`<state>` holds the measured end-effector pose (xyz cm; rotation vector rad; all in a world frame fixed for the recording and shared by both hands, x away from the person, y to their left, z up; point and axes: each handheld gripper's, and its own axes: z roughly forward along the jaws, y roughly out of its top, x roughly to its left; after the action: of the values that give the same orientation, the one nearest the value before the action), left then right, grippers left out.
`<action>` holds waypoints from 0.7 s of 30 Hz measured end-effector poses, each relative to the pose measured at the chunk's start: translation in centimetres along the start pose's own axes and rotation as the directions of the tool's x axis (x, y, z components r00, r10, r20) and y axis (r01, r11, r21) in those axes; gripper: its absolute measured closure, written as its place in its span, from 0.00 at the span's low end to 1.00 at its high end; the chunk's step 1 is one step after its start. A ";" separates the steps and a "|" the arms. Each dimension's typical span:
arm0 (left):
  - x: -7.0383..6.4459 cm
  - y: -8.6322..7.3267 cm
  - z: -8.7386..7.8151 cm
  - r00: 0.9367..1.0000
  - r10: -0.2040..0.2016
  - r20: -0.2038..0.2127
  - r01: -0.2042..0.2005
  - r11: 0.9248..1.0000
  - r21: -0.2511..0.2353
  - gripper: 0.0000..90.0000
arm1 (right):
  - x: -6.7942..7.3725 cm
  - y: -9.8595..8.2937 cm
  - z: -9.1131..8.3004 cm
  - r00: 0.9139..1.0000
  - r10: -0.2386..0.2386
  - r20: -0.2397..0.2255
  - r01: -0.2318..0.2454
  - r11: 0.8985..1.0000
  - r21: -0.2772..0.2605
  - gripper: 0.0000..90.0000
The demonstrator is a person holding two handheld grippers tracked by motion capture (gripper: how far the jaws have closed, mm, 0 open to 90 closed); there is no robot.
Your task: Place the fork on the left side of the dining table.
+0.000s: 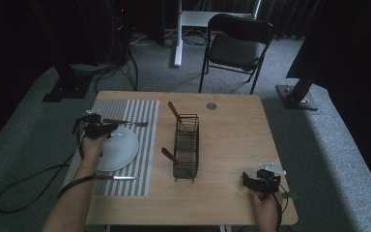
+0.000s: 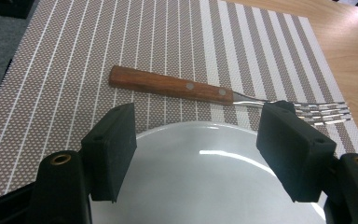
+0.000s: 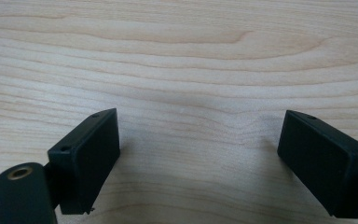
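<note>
A white plate [image 1: 118,150] [image 2: 205,182] rests on a striped placemat [image 1: 140,111] [image 2: 51,70] at the table's left. A wooden-handled fork [image 1: 125,122] [image 2: 182,88] lies on the mat just beyond the plate. My left gripper [image 1: 99,129] [image 2: 198,144] hovers open over the plate's far rim, short of the fork, with nothing between its jaws. A wooden-handled knife [image 1: 115,178] lies on the mat in front of the plate. My right gripper [image 1: 251,181] [image 3: 198,158] stands open over bare wood near the front right corner.
A black wire basket [image 1: 186,147] stands mid-table with two wooden handles [image 1: 174,111] sticking out of it. A small round grommet [image 1: 211,105] sits near the far edge. A folding chair [image 1: 236,46] stands beyond the table.
</note>
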<state>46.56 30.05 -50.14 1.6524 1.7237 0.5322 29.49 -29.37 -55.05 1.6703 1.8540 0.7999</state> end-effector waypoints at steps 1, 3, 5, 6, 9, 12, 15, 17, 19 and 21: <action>0.0 0.0 -0.1 1.000 -0.005 -0.012 0.005 1.000 0.003 0.32 | 0.0 0.0 0.0 1.000 0.000 0.000 0.000 1.000 0.000 0.14; -0.1 0.0 -0.4 1.000 -0.012 0.001 0.012 1.000 -0.011 0.31 | 0.0 0.0 0.0 1.000 0.000 0.000 0.000 1.000 0.000 0.14; -0.2 0.0 -0.8 1.000 -0.010 0.002 0.010 1.000 -0.023 0.28 | 0.0 0.0 0.0 1.000 0.000 0.000 0.000 1.000 0.000 0.14; -0.3 0.0 -1.0 1.000 -0.013 0.009 0.013 1.000 -0.028 0.28 | 0.0 0.0 0.0 1.000 0.000 0.000 0.000 1.000 0.000 0.14; -0.5 -0.2 -1.4 0.999 -0.009 0.033 0.010 0.999 -0.031 0.28 | 0.0 0.0 0.0 1.000 0.000 0.000 0.000 1.000 0.000 0.14; -0.8 -0.4 -2.0 1.000 0.008 0.029 -0.007 0.999 -0.043 0.28 | 0.0 0.0 0.0 1.000 0.000 0.000 0.000 1.000 0.000 0.14; -0.9 -0.6 -2.4 1.000 0.012 0.027 -0.011 0.999 -0.041 0.28 | 0.0 0.0 0.0 1.000 0.000 0.000 0.000 1.000 0.000 0.14; -0.9 -0.8 -2.8 1.000 0.017 0.023 -0.016 0.999 -0.042 0.28 | 0.0 0.0 0.0 1.000 0.000 0.000 0.000 1.000 0.001 0.14; -0.9 -1.1 -3.1 0.999 0.020 0.031 -0.018 0.999 -0.047 0.28 | 0.0 0.0 0.0 1.000 0.000 0.000 0.000 1.000 0.001 0.14; -0.8 -1.4 -3.4 0.998 -0.008 0.058 0.010 0.999 -0.040 0.28 | 0.0 0.0 0.0 1.000 -0.001 0.000 0.001 1.000 0.000 0.14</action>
<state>43.15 29.70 -48.61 1.6159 1.6672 0.5061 29.49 -29.39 -55.05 1.6698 1.8551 0.7995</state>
